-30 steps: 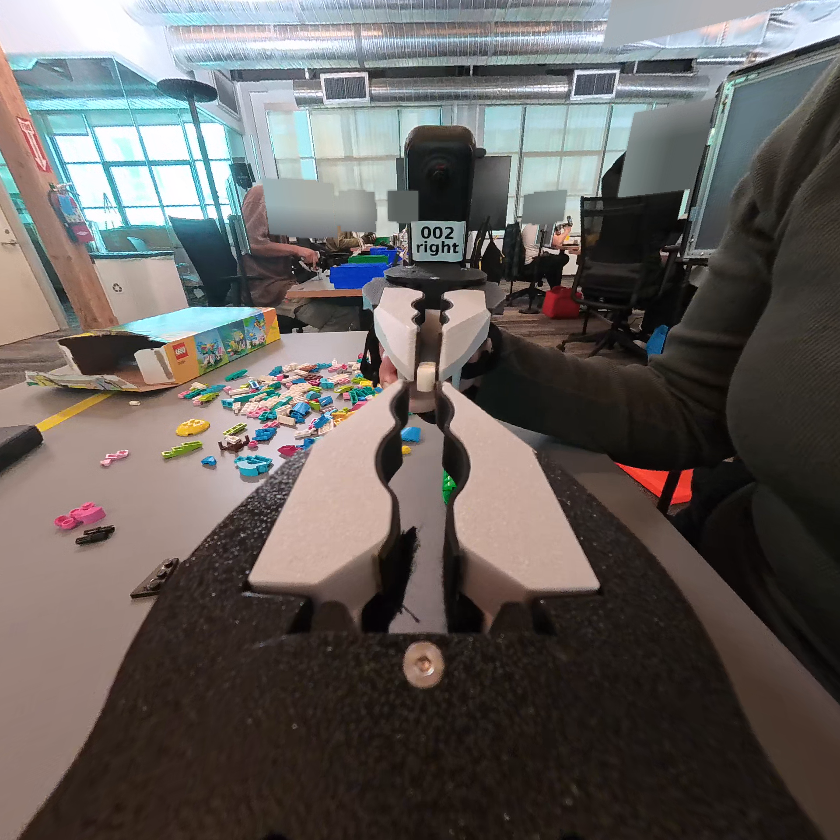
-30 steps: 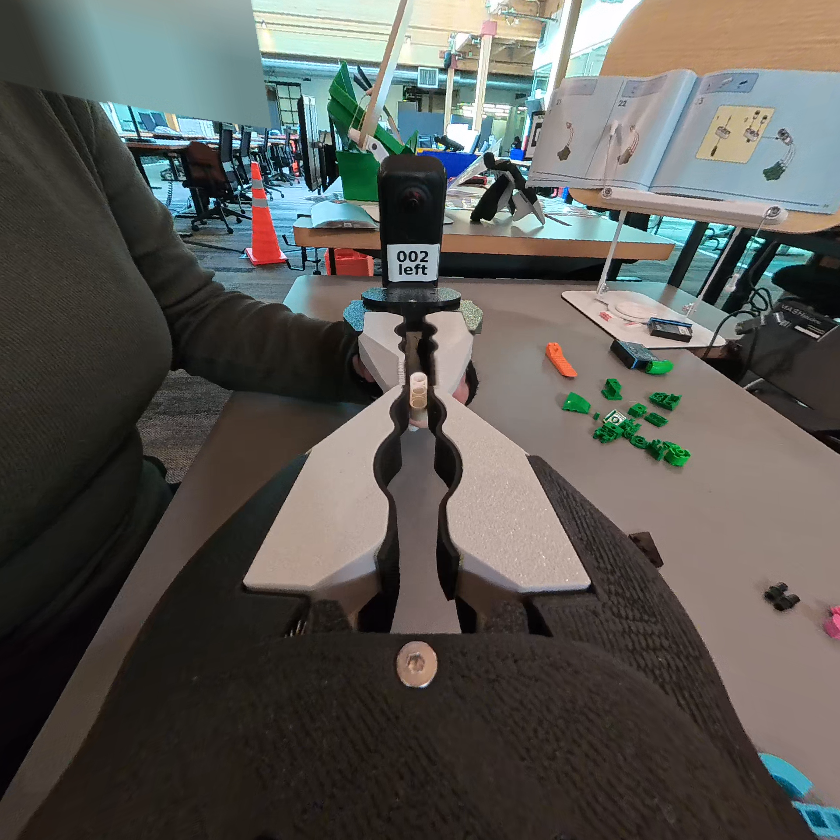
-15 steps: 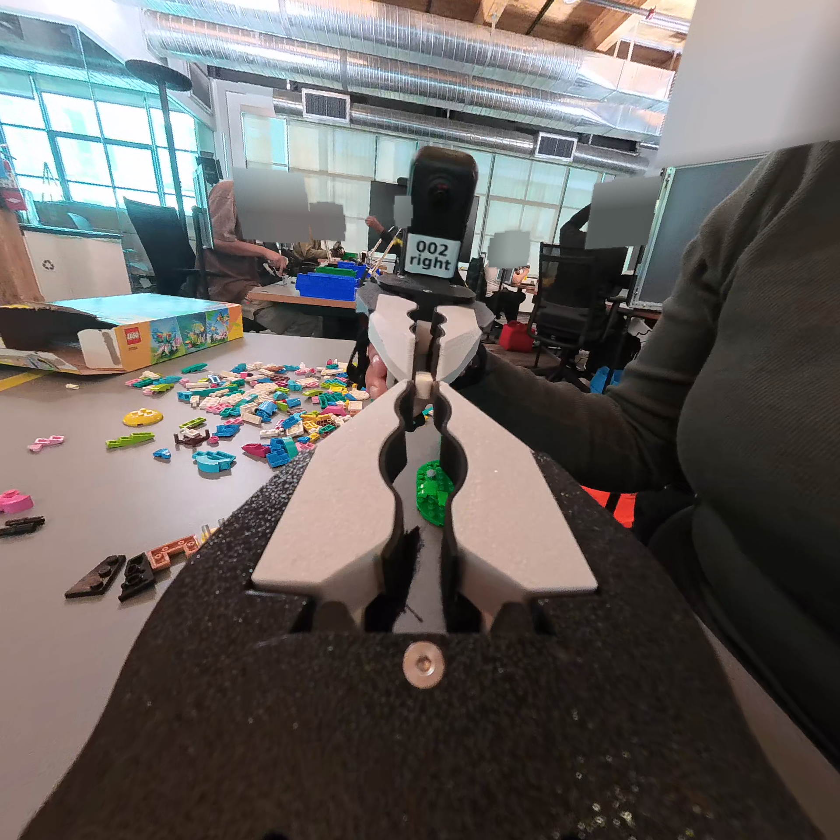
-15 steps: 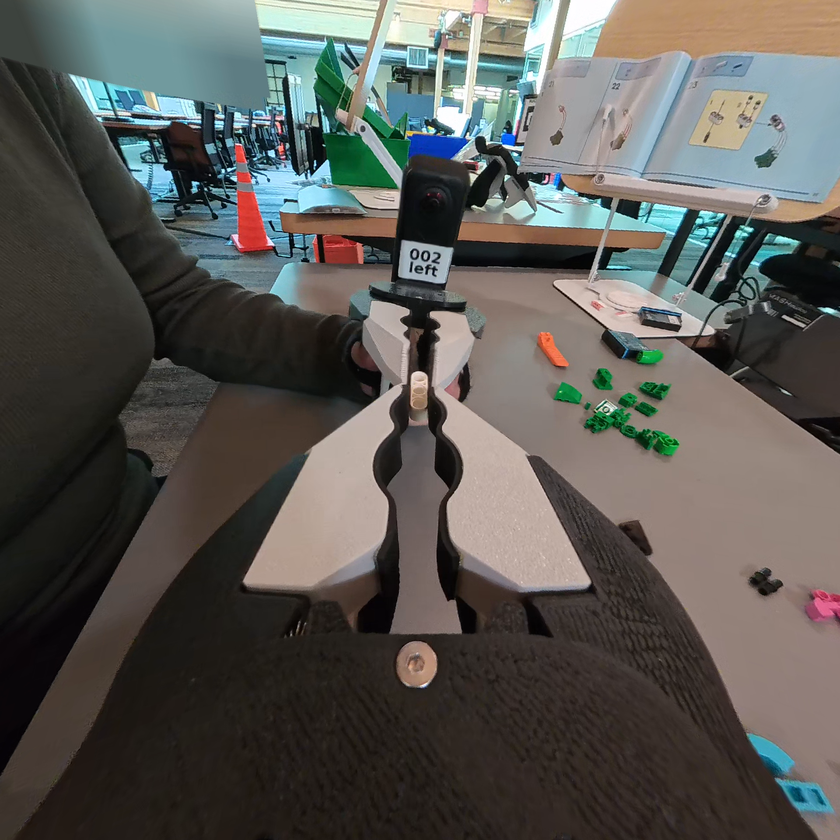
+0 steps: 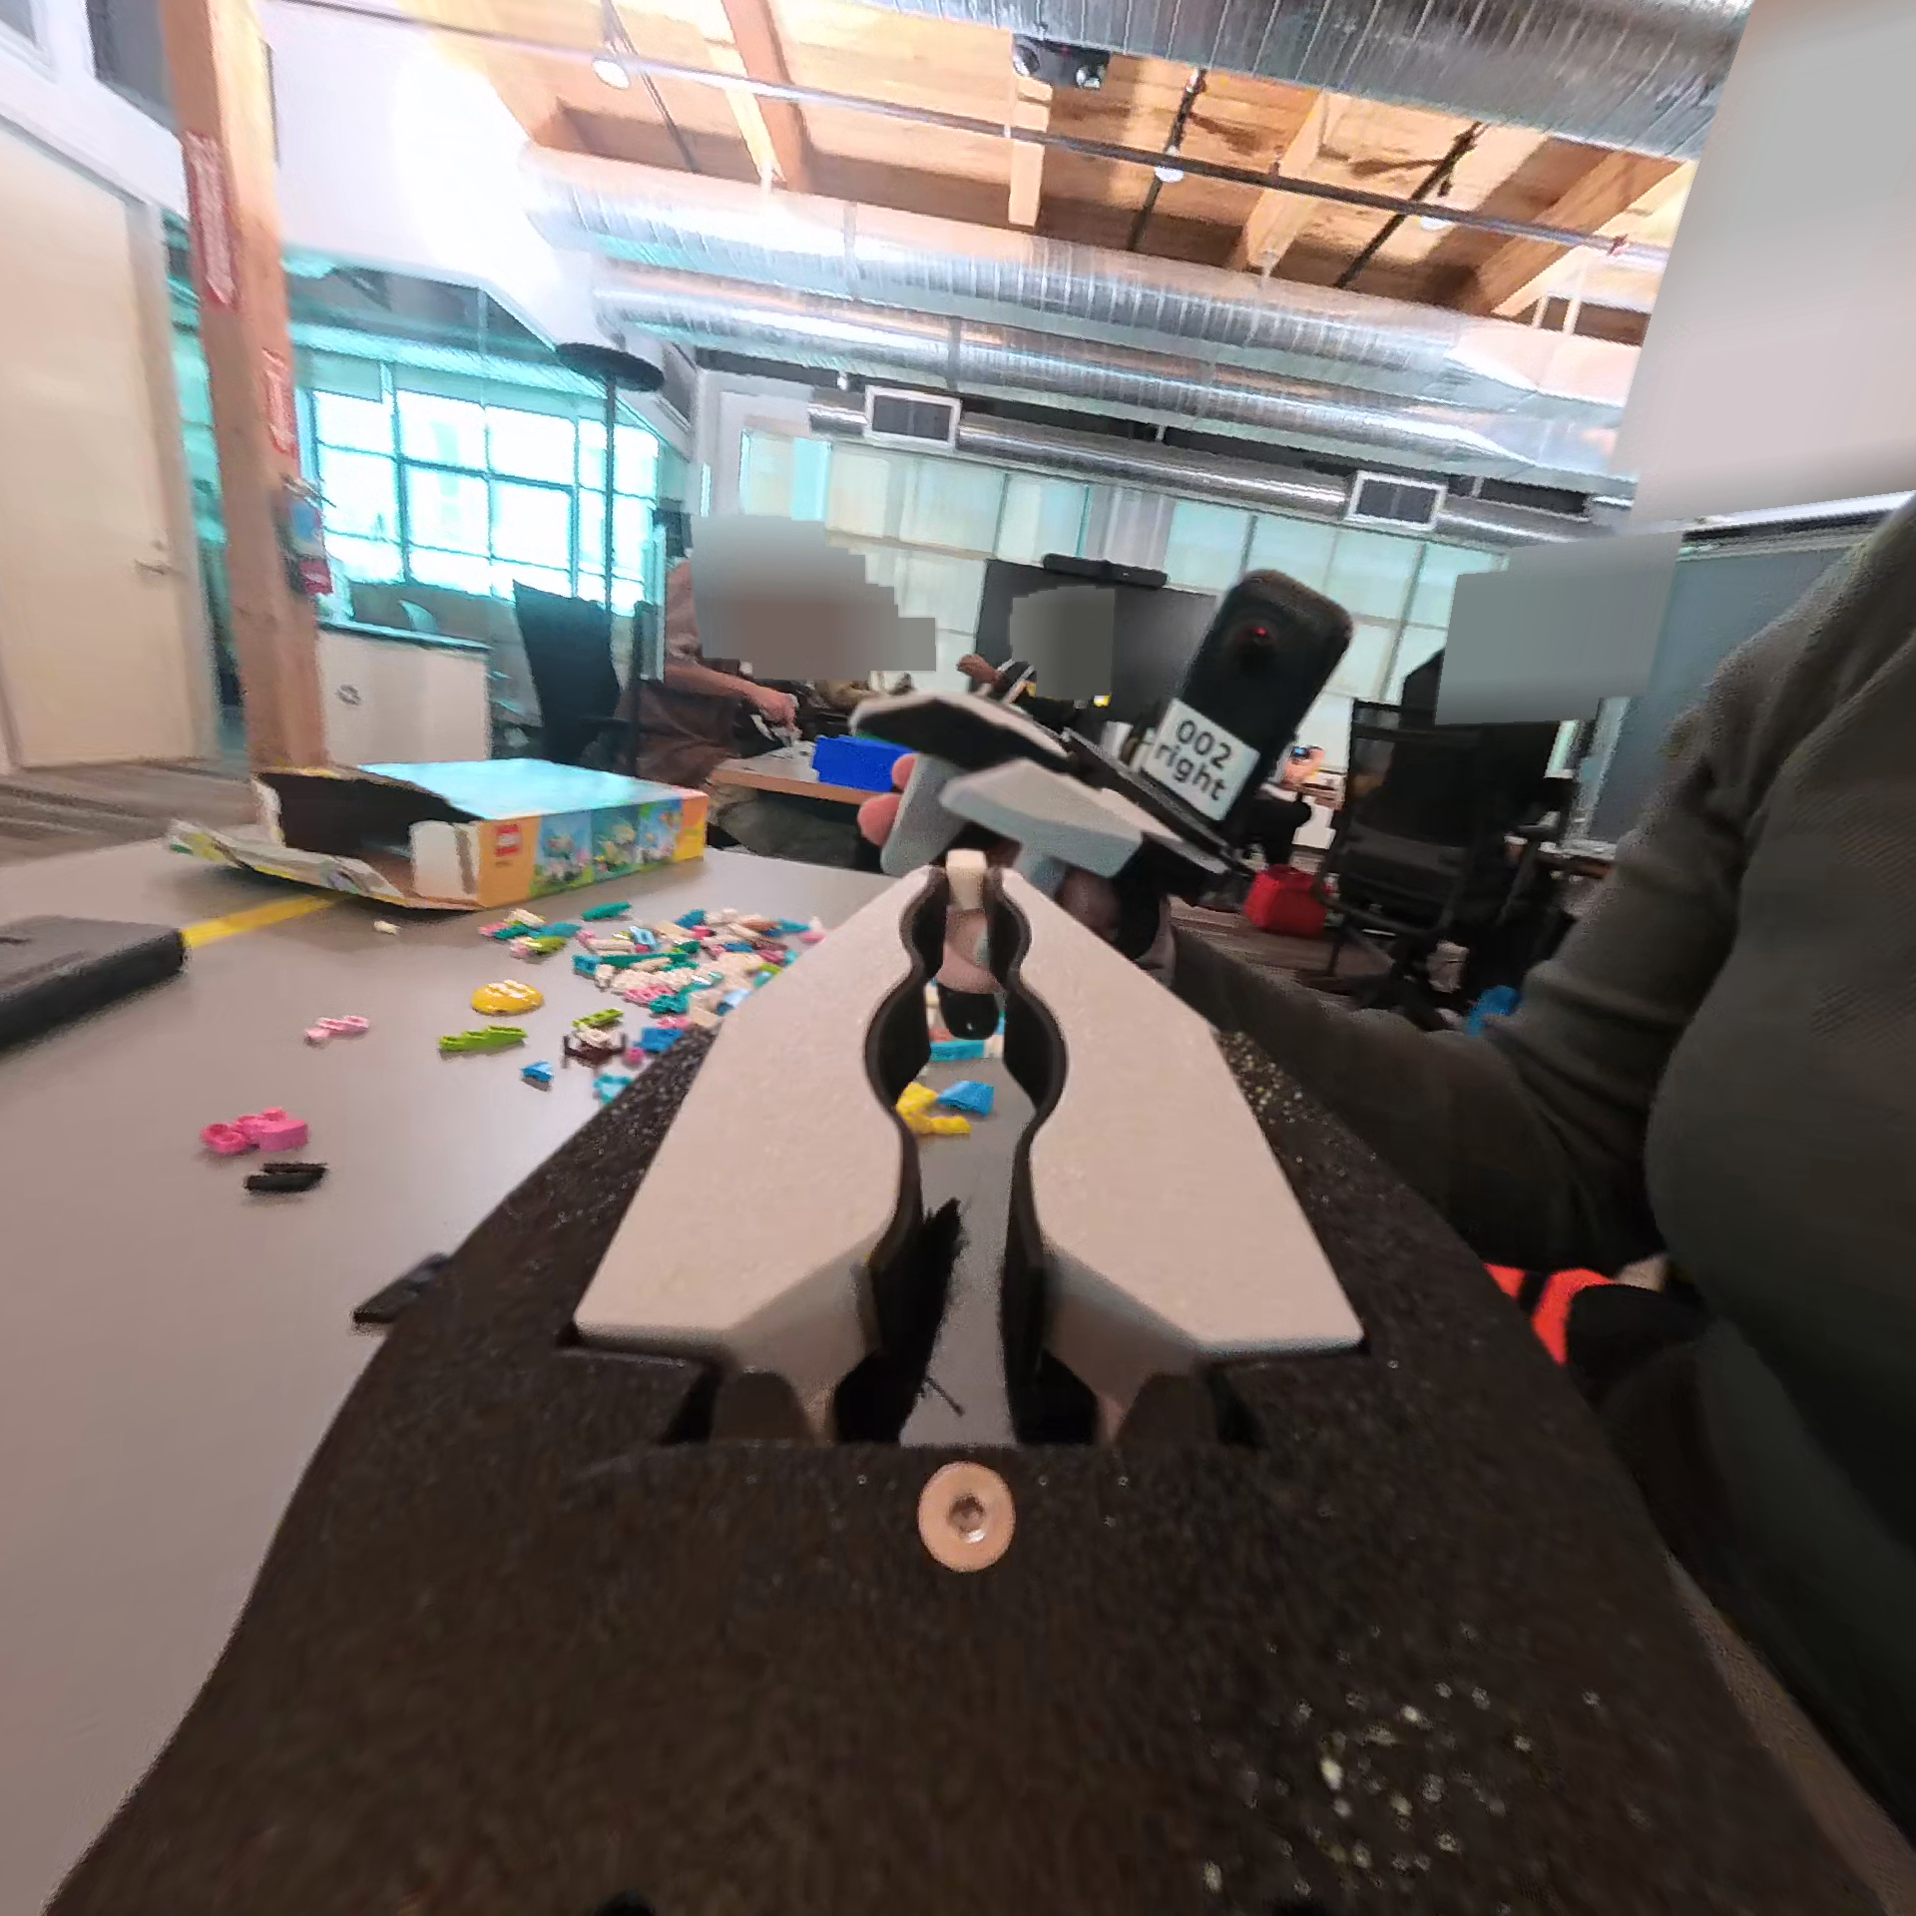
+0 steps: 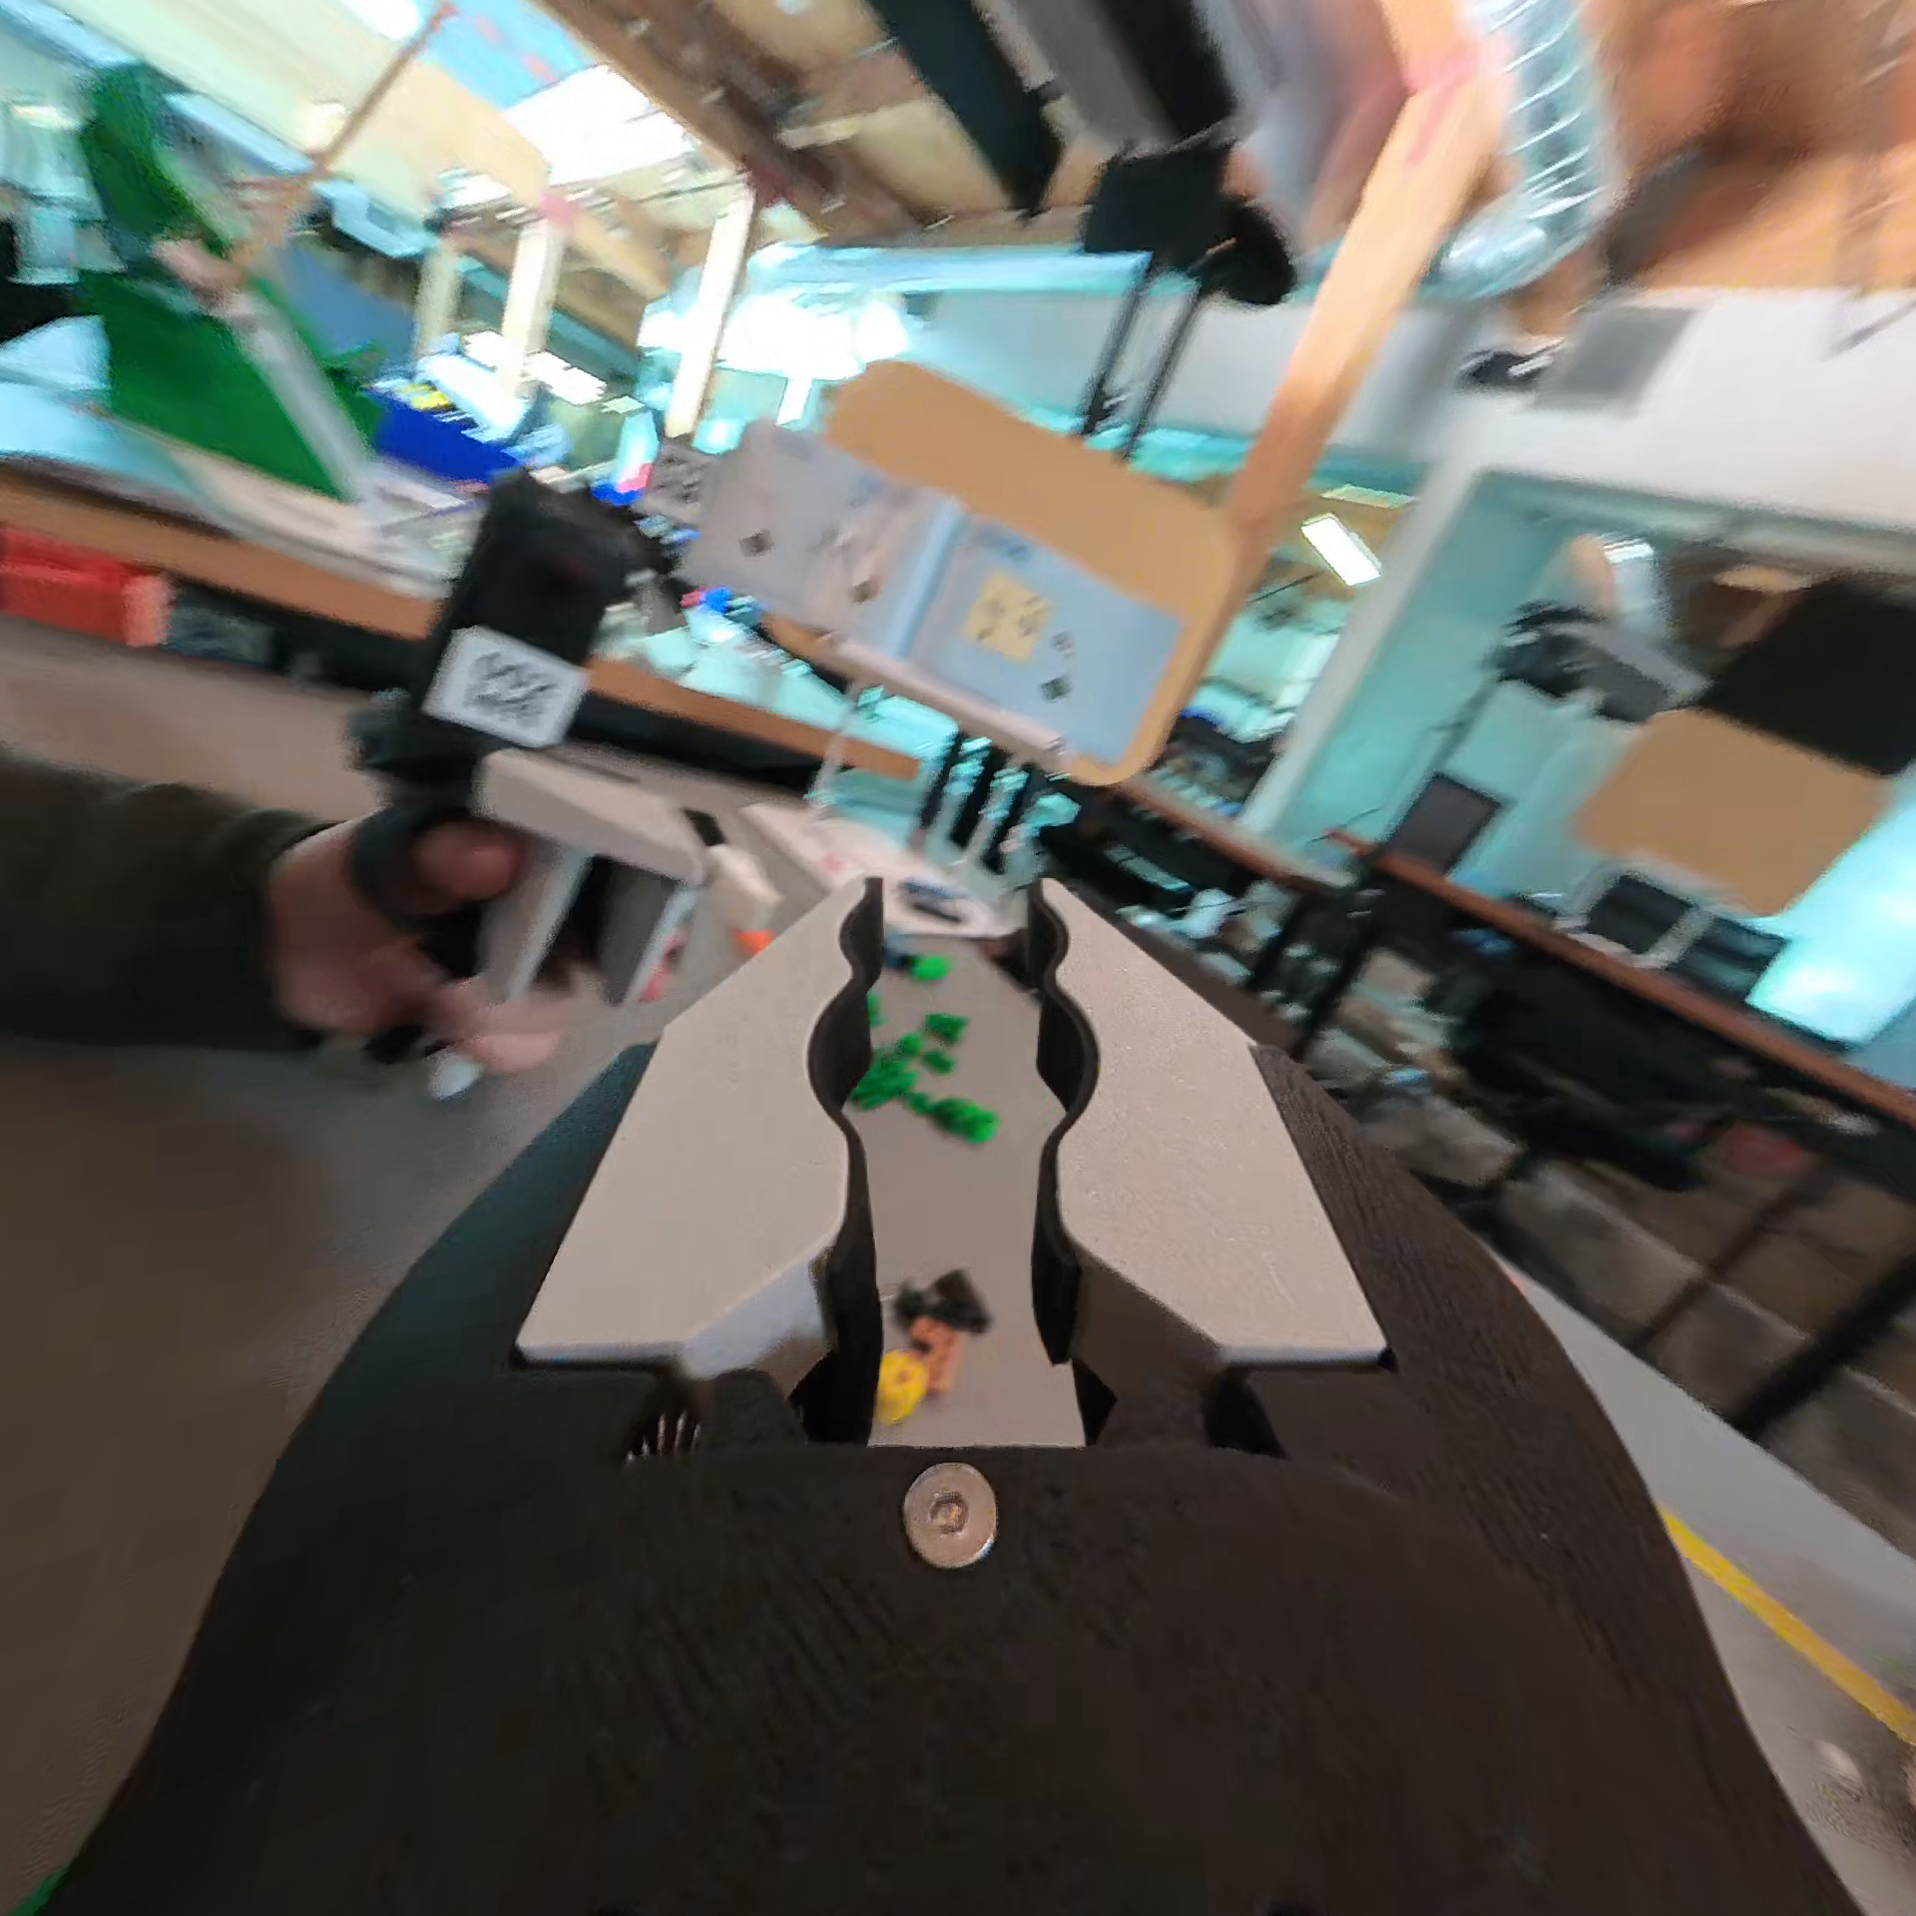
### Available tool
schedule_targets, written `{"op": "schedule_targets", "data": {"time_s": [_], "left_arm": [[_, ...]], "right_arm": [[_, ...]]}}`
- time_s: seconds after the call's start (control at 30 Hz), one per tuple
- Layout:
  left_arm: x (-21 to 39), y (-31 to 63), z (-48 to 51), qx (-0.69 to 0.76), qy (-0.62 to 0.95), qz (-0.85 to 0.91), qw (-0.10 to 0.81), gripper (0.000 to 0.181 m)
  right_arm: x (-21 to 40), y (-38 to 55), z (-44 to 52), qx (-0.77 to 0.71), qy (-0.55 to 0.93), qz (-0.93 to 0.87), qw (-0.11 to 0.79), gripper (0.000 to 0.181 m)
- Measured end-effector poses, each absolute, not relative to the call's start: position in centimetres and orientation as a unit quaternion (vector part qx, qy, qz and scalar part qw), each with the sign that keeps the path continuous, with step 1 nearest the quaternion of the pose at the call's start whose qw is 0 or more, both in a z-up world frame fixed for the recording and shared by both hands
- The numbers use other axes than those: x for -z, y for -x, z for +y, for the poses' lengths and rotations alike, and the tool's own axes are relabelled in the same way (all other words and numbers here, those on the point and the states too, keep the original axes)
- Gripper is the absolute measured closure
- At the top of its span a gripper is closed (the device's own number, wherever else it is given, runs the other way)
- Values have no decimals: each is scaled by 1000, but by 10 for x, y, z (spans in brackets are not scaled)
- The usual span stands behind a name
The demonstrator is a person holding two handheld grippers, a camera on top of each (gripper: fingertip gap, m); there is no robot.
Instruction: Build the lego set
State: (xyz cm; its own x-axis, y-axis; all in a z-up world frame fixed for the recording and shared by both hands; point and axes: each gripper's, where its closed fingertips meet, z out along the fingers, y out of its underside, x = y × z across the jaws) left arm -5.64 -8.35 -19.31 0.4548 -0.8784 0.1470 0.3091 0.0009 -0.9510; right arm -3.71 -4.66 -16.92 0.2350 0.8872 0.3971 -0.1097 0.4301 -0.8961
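Note:
In the left wrist view my left gripper (image 5: 966,890) is shut on a small cream Lego piece (image 5: 964,869), which stands up out of its tips. The right wrist view shows the same piece (image 6: 742,883) at the left gripper's tips (image 6: 715,866), off to my left. My right gripper (image 6: 956,897) is open with nothing between its fingers. In the left wrist view it (image 5: 923,793) is rolled onto its side just behind the cream piece, its fingers apart. Both grippers are held above the grey table (image 5: 207,1348).
A pile of loose coloured bricks (image 5: 664,964) lies ahead on the left, with a torn Lego box (image 5: 539,819) behind it. Pink (image 5: 254,1130) and black (image 5: 285,1177) pieces lie nearer. Green pieces (image 6: 912,1078) and an instruction booklet on a stand (image 6: 933,581) are on the right side. The left gripper's tips are roughly 5 centimetres from the right gripper's.
Both grippers were shut on the cream piece, tip to tip. My right gripper has opened, let go and rolled sideways, its view swinging right. My left gripper keeps the piece.

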Motion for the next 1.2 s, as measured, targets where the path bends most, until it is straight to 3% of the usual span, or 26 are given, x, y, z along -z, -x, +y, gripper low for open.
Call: {"op": "schedule_targets", "data": {"time_s": [0.2, 0.33, 0.83, 1.2], "left_arm": [[187, 38, -94, 399, 519, 294, 696, 177], [195, 24, -90, 341, 526, 297, 721, 177], [195, 60, -74, 145, 530, 256, 795, 176], [203, 71, -62, 152, 553, 231, 786, 176]], "right_arm": [[126, -28, 10, -277, 449, -212, 823, 158], [122, -48, 14, -298, 449, -145, 830, 156], [155, -15, 24, -294, 485, -197, 800, 160], [160, -7, 20, -275, 477, -224, 804, 159]]}}
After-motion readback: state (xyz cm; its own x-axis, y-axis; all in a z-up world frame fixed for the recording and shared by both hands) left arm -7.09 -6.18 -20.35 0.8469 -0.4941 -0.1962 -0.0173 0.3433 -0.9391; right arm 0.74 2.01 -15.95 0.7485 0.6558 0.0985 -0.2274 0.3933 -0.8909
